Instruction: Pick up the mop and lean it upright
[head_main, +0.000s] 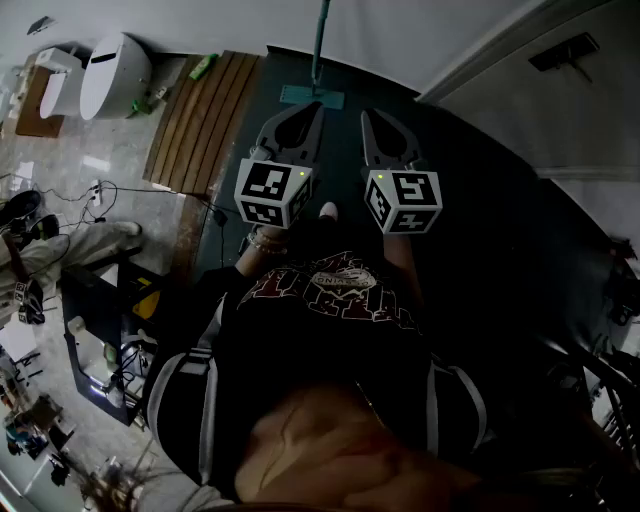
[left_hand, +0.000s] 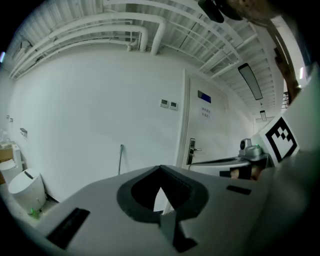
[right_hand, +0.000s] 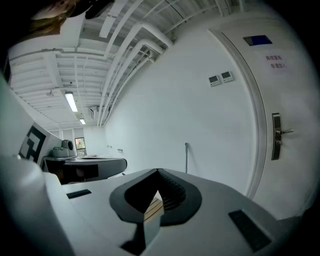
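The mop (head_main: 320, 45) is seen standing upright against the white wall (head_main: 400, 35), its teal handle rising out of the top of the head view and its flat mop head (head_main: 305, 96) resting on the dark floor (head_main: 500, 250) at the foot of the wall. The same handle (left_hand: 120, 157) is seen in the left gripper view, near the door (left_hand: 205, 130), and as a thin upright line (right_hand: 186, 157) in the right gripper view.

The left gripper (head_main: 316, 108) is held nearly level just short of the mop head, with its jaws pressed together on nothing. The right gripper (head_main: 366, 115) is held beside it, likewise closed and empty. No contact between either tool and the mop is shown.

A slatted wooden mat (head_main: 205, 115) and a toilet (head_main: 115, 72) are seen off to the left, well apart from the mop.

The picking-up and leaning are judged to be done already, since the mop is propped without support. What remains is judged to be a check that the handle is seated against the wall and the head is not sliding. If a correction is needed, one pair of jaws must be spread, brought around the handle and closed on it.
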